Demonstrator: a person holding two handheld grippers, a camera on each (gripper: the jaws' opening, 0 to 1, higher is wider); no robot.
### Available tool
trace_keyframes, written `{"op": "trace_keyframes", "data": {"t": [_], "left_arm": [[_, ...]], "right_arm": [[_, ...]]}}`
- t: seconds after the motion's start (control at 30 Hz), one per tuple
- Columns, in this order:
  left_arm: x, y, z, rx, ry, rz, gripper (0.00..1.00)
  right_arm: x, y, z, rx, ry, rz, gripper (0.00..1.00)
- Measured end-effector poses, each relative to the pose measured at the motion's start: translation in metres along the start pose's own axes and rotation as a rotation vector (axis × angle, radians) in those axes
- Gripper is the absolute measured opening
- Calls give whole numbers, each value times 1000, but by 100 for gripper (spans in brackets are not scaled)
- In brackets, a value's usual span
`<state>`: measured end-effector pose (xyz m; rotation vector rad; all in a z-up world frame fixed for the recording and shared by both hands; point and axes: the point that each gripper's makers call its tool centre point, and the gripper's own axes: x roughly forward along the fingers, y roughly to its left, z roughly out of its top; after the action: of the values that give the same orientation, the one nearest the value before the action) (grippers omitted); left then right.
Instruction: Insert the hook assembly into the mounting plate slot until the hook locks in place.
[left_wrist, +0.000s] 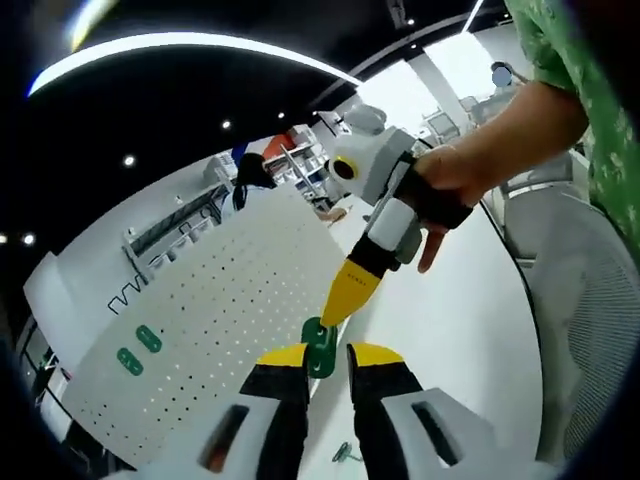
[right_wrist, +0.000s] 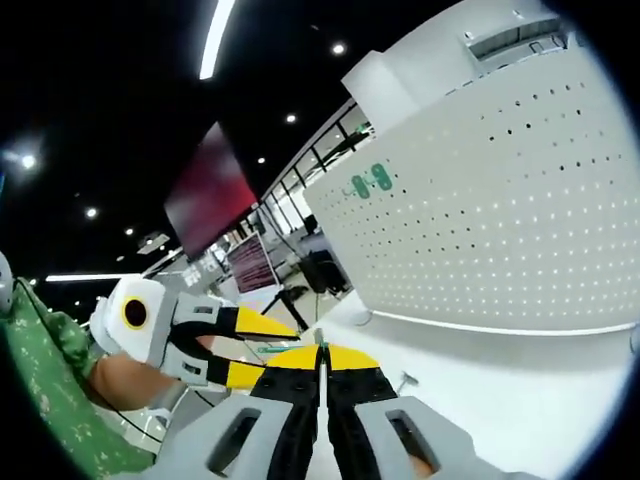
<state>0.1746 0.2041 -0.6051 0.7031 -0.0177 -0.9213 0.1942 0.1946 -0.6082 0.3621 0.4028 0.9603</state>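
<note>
L gripper (left_wrist: 326, 352) jaws parted, green hook (left_wrist: 320, 346) sitting between the yellow tips; can't tell if it's actually gripped. R gripper (left_wrist: 335, 312) tip touches hook from above, hand (left_wrist: 455, 185) behind. In right gripper view, R jaws closed, thin green bit at tips. White pegboard (left_wrist: 215, 320) upright just beyond on desk (left_wrist: 455, 330), two green hooks (left_wrist: 138, 350) near its edge.

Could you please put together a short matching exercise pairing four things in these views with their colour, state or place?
Things:
1. green hook
2. pegboard
3. right hand-held gripper
4. chair

Descriptions:
A. white, dotted with rows of holes
B. yellow jaws closed together
C. pale mesh back
D. between the jaws of the left hand-held gripper

Pairs: 1-D, 2-A, 3-B, 4-C
</note>
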Motion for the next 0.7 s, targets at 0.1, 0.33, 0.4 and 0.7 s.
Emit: {"op": "trace_keyframes", "data": {"t": [0.1, 0.33, 0.4, 0.7], "left_arm": [[2, 3, -1, -3, 15, 10, 13], [7, 9, -9, -18, 70, 27, 10], [9, 10, -13, -23, 92, 37, 9], [16, 10, -16, -18, 119, 40, 7]], "right_arm": [[0, -2, -1, -8, 10, -19, 0], [2, -5, -2, -12, 10, -43, 0], [3, -7, -2, -19, 13, -58, 0], [8, -7, -2, -66, 26, -84, 0]]}}
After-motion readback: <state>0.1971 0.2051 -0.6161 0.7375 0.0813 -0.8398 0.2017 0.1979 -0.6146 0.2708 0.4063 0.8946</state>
